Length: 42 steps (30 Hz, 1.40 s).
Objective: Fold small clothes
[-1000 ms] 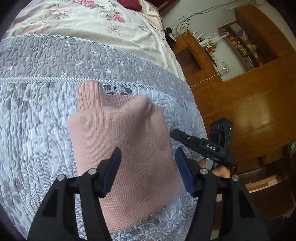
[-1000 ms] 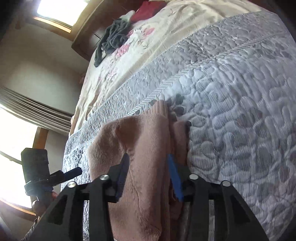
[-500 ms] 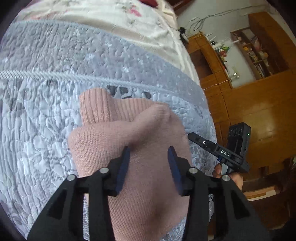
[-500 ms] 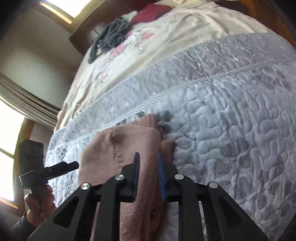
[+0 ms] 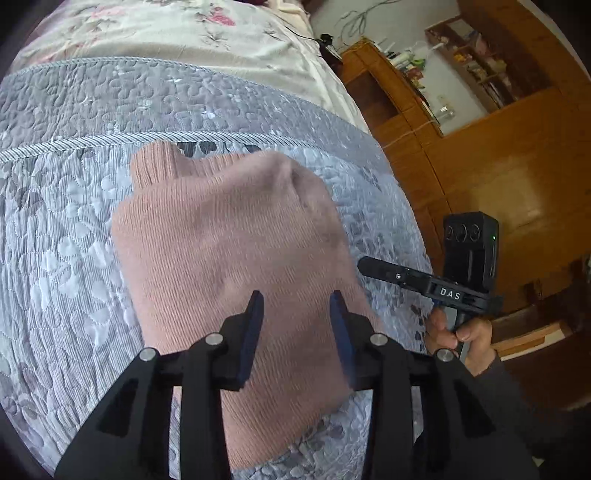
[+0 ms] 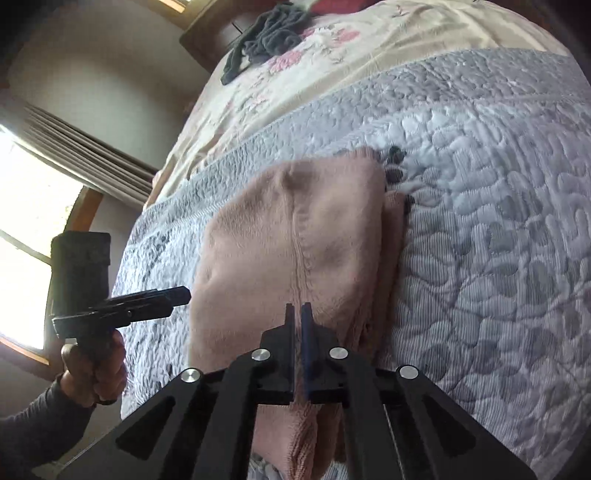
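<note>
bed | grey quilted cover | folded pink knit garment on it | dark clothes at far end

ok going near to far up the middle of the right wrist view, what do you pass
right gripper with jaws closed → pink sweater folded on the bed → grey quilt → cream floral bedspread → dark grey garment bunched near the headboard

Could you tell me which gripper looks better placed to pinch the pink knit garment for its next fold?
Probably the left gripper: its jaws are open and straddle the pink sweater. The right gripper is shut and would need reopening.
</note>
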Tool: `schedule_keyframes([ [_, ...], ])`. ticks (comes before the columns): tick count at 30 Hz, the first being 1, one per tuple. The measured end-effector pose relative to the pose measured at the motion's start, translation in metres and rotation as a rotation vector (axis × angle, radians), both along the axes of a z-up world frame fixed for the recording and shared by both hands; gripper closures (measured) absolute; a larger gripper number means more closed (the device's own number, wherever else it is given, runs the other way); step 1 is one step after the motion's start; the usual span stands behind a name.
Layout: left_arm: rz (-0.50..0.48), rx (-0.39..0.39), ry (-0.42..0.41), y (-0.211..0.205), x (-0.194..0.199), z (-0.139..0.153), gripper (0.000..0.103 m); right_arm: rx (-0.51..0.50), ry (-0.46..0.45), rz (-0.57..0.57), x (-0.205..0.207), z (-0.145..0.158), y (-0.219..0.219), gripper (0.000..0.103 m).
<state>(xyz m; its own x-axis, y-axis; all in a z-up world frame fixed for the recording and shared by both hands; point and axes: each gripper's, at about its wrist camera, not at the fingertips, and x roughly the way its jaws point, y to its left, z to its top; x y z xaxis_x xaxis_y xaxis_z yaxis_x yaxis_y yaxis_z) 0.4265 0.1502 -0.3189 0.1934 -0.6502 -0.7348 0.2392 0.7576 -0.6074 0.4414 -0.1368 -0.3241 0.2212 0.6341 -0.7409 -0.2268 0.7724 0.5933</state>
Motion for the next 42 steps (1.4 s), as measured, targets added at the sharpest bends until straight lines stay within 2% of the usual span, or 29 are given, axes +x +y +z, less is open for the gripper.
schedule_keyframes([
  [1,-0.001,0.043,0.02,-0.002,-0.003,-0.012,0.072,-0.014,0.028,-0.005,0.001,-0.014,0.001,0.103],
  [2,0.009,0.035,0.036,-0.001,-0.003,-0.022,0.075,-0.008,0.058,-0.016,0.002,-0.025,-0.001,0.103],
  [4,0.037,0.021,0.049,0.002,-0.001,-0.026,0.079,-0.032,0.041,-0.043,-0.001,-0.018,-0.002,0.103],
  [5,0.049,0.021,0.05,0.003,-0.001,-0.022,0.075,-0.046,0.011,-0.043,-0.006,-0.007,0.0,0.103],
  [6,0.056,0.016,0.047,0.004,-0.002,-0.016,0.072,-0.044,-0.009,-0.041,-0.013,0.004,0.0,0.098],
  [8,0.055,0.005,0.028,0.009,-0.013,-0.001,0.057,-0.003,-0.039,-0.008,-0.031,0.023,0.004,0.098],
  [9,0.051,0.0,0.015,0.01,-0.021,0.005,0.055,-0.002,-0.045,0.018,-0.039,0.027,0.008,0.098],
  [11,0.059,0.015,0.014,0.016,-0.04,0.008,0.048,-0.027,-0.021,0.055,-0.051,0.016,0.014,0.098],
  [14,0.115,0.073,0.059,0.034,-0.071,-0.007,0.035,-0.106,0.052,0.05,-0.056,-0.025,0.007,0.103],
  [16,0.151,0.079,0.112,0.049,-0.088,-0.021,0.035,-0.061,0.069,0.035,-0.056,-0.025,-0.002,0.102],
  [18,0.19,0.045,0.128,0.068,-0.101,-0.025,0.031,0.019,0.045,0.034,-0.055,-0.005,-0.012,0.089],
  [20,0.217,0.031,0.129,0.084,-0.109,-0.028,0.022,0.083,0.051,-0.017,-0.044,0.009,-0.03,0.06],
  [21,0.223,0.028,0.133,0.091,-0.111,-0.032,0.021,0.115,0.067,-0.046,-0.035,0.012,-0.039,0.052],
  [22,0.225,0.019,0.141,0.097,-0.112,-0.036,0.021,0.155,0.09,-0.07,-0.023,0.013,-0.048,0.04],
  [23,0.227,0.002,0.153,0.101,-0.111,-0.04,0.021,0.201,0.115,-0.082,-0.01,0.011,-0.054,0.032],
  [25,0.237,-0.074,0.18,0.108,-0.107,-0.05,0.021,0.278,0.167,-0.093,0.02,0.004,-0.059,0.024],
  [28,0.242,-0.162,0.18,0.108,-0.097,-0.058,0.021,0.356,0.26,-0.114,0.062,-0.018,-0.049,0.023],
  [31,0.218,-0.254,0.211,0.103,-0.088,-0.074,0.021,0.328,0.305,-0.088,0.089,-0.038,-0.039,0.022],
  [35,0.186,-0.295,0.242,0.097,-0.077,-0.095,0.021,0.246,0.335,-0.031,0.104,-0.064,-0.022,0.023],
  [42,0.162,-0.433,0.267,0.087,-0.07,-0.112,0.016,0.283,0.316,0.027,0.117,-0.075,0.005,0.022],
])
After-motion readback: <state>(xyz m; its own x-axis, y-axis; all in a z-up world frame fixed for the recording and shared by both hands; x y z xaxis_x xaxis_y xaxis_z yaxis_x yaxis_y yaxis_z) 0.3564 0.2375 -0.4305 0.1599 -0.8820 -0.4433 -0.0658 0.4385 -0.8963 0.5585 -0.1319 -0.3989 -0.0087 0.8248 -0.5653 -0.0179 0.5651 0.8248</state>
